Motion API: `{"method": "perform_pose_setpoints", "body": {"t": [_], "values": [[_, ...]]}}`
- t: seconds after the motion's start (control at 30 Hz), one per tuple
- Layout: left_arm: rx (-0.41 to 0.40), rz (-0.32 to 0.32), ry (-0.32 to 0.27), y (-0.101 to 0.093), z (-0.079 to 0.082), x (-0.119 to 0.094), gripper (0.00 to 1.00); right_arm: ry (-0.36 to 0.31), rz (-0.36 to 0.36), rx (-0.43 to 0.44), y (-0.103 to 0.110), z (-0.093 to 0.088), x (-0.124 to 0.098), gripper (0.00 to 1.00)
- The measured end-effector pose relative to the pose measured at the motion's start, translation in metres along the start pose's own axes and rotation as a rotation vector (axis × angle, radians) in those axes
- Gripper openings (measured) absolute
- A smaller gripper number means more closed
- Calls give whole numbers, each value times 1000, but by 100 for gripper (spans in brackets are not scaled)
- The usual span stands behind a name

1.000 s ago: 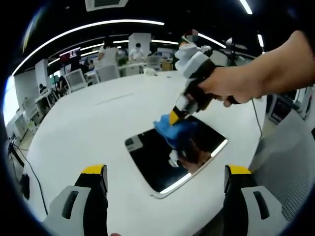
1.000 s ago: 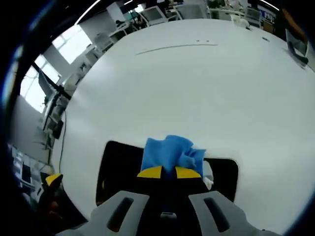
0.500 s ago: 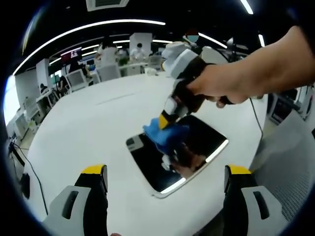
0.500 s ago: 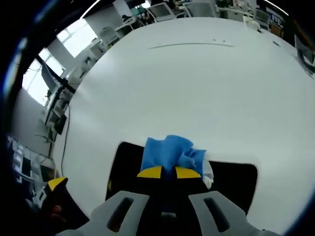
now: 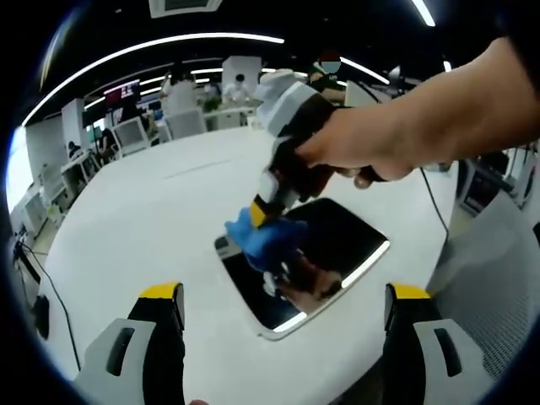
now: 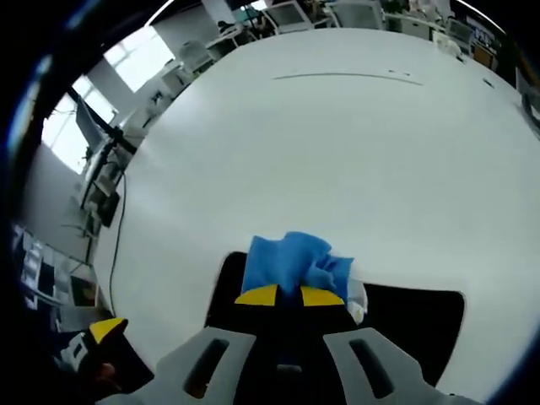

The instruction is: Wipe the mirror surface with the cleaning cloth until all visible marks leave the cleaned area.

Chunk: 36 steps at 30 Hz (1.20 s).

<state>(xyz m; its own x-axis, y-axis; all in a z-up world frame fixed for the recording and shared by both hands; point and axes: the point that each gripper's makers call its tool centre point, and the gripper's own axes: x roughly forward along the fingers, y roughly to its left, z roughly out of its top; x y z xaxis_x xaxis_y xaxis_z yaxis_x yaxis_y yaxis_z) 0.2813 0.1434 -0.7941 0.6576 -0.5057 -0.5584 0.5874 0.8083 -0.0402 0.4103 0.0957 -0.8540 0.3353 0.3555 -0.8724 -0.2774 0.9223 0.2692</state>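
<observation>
A dark rectangular mirror [image 5: 337,236] lies flat on the white table [image 5: 143,219], reflecting the ceiling light along its near edge. My right gripper [image 5: 257,215], held by a hand, is shut on a blue cleaning cloth [image 5: 263,239] and presses it on the mirror's left part. In the right gripper view the cloth [image 6: 291,261] bunches out past the shut yellow tips of my right gripper [image 6: 289,295], with the mirror [image 6: 413,325] dark beneath. My left gripper [image 5: 287,297] hangs open near the table's front edge, short of the mirror, with nothing between its fingers.
The white table [image 6: 337,152] stretches wide beyond the mirror. Desks, chairs and people stand in the office behind it [image 5: 194,101]. A cable [image 5: 51,287] hangs at the table's left edge. The left gripper's yellow tip [image 6: 105,331] shows low left in the right gripper view.
My right gripper has slid the blue cloth across the mirror toward its left end. The left gripper has stayed where it was.
</observation>
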Motion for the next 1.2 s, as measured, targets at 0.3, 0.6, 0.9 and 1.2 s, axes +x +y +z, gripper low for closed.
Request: {"method": "perform_pose_setpoints", "body": {"t": [0.3, 0.6, 0.9, 1.2], "values": [[-1, -5, 0, -1, -1, 0, 99, 0, 18, -16, 22, 6, 8, 3], [2, -12, 4, -2, -2, 1, 99, 2, 25, -45, 39, 6, 9, 2], [10, -12, 14, -3, -3, 0, 99, -15, 29, -51, 38, 5, 8, 2], [6, -17, 2, -4, -1, 0, 99, -16, 55, -47, 42, -8, 5, 2]]}}
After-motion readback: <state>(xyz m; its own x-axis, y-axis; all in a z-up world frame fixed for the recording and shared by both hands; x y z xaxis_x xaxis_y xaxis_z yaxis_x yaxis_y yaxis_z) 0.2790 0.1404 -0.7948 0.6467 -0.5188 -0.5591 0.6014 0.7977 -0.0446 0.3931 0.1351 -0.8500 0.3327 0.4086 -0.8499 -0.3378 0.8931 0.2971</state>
